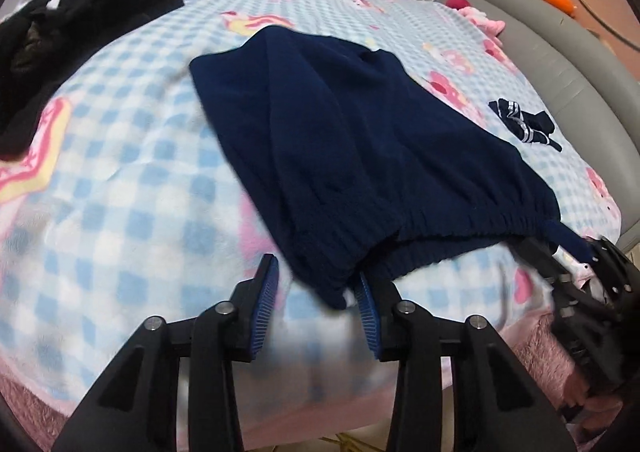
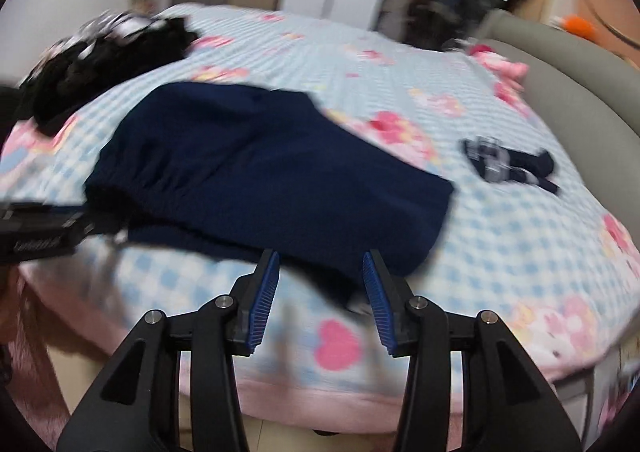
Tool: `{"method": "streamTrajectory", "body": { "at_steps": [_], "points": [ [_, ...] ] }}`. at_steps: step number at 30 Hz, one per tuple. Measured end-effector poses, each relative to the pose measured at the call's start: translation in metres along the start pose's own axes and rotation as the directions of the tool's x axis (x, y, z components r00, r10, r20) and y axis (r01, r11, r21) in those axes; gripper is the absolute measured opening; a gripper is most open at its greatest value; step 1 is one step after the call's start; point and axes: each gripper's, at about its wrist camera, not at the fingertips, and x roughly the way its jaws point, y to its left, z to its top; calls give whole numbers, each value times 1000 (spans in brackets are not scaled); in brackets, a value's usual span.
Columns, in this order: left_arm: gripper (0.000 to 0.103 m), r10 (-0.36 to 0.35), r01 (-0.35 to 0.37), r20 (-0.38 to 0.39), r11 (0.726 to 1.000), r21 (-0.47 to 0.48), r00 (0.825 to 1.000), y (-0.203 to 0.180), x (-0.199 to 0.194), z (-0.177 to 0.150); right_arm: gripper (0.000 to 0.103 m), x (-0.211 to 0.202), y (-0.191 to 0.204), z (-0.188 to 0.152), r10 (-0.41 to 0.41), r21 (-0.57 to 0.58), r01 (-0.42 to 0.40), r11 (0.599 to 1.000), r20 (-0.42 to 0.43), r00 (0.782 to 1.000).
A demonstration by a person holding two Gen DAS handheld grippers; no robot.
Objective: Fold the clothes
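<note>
A dark navy garment with a gathered elastic band lies spread on the checked blue blanket. In the left wrist view its banded corner droops between the blue pads of my left gripper, close to the right pad and clear of the left one; the jaws stand apart. My right gripper is also open, and the near edge of the same garment lies between its fingertips without being pinched. Each gripper shows in the other's view: the right one by the drawstring end, the left one at the band.
A heap of black and white clothes sits at the far left of the bed. A small navy striped item lies to the right. A grey padded bed frame curves along the right side. The blanket's pink edge hangs over the near side.
</note>
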Motion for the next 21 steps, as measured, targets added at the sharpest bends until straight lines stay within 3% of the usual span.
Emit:
{"method": "streamTrajectory", "body": {
  "at_steps": [3,5,6,7,8,9,16,18,21],
  "points": [
    [24,49,-49,9,999,24,999,-7,-1,0,45,19,6,5,-25,-38,24,999,-21,999],
    [23,73,-73,8,996,43,997,-11,-2,0,42,28,-2,7,-26,-12,25,1000,-35,999],
    [23,74,-74,8,996,49,997,-12,-3,2,35,31,-7,8,-16,8,17,1000,-38,999],
    [23,79,-79,8,995,55,997,-13,-3,3,19,32,-11,9,-17,9,17,1000,-38,999],
    [23,84,-84,9,995,61,996,-14,-4,4,10,33,-14,10,-40,-2,40,999,-35,999],
    [24,81,-82,6,994,78,997,-15,-5,6,5,35,-17,11,-58,-9,58,998,-32,998],
    [30,82,-84,18,978,189,996,-32,-10,18,4,30,-62,13,-99,101,102,990,-39,994],
    [30,89,-93,32,982,162,996,-28,-10,19,5,21,-67,10,-20,135,25,991,-37,999],
    [30,90,-92,21,987,135,996,-22,-8,17,18,9,-50,3,78,67,-76,995,-27,997]
  ]
}}
